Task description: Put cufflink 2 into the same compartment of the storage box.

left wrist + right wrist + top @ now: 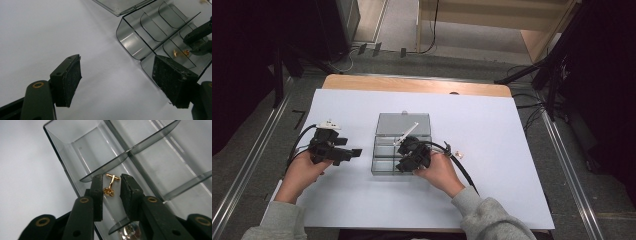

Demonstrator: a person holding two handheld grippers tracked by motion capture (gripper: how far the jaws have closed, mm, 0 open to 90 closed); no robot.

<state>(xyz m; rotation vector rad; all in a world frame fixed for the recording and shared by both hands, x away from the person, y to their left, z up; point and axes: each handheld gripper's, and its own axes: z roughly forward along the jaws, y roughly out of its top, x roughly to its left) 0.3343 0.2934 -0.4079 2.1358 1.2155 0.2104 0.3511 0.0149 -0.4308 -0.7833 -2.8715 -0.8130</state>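
A clear plastic compartment box (384, 150) lies mid-table with its lid (403, 124) folded back flat. A gold cufflink (110, 187) rests on the floor of one compartment. My right gripper (111, 180) reaches into that compartment with its jaws a little apart, one on each side of the cufflink, and the pads do not press it. From above, the right gripper (403, 156) sits over the box's near right part. The cufflink (185, 52) also shows beneath those jaws in the left gripper view. My left gripper (117, 62) is open and holds nothing, left of the box (140, 42).
A white sheet (492, 130) covers the table, and a wooden edge (412, 84) shows at the back. A small pale item (460, 155) lies just right of the right hand. A shiny clear piece (130, 232) sits in the compartment nearest the right gripper.
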